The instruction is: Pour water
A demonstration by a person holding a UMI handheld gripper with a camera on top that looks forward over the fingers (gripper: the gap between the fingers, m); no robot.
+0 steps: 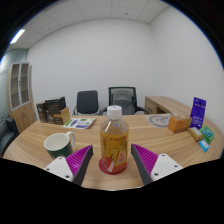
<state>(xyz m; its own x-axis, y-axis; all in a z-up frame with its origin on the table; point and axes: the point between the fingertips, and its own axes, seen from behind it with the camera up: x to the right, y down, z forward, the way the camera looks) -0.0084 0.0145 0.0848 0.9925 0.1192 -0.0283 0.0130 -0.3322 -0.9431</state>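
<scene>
A clear plastic bottle (114,143) with a white cap, amber liquid and a yellow-and-red label stands upright on the wooden table (120,180). It sits between the fingers of my gripper (114,163), which is open; the purple pads (81,160) flank it with a narrow gap on each side. A green mug (58,145) with a white inside rests on the table to the left of the bottle, just beyond the left finger. I cannot see whether anything is in the mug.
Two office chairs (121,98) stand behind the far side of the table. Books and a dark box (52,110) lie at the back left. A plate (160,120), an orange box (179,124) and a blue packet (198,112) sit at the right.
</scene>
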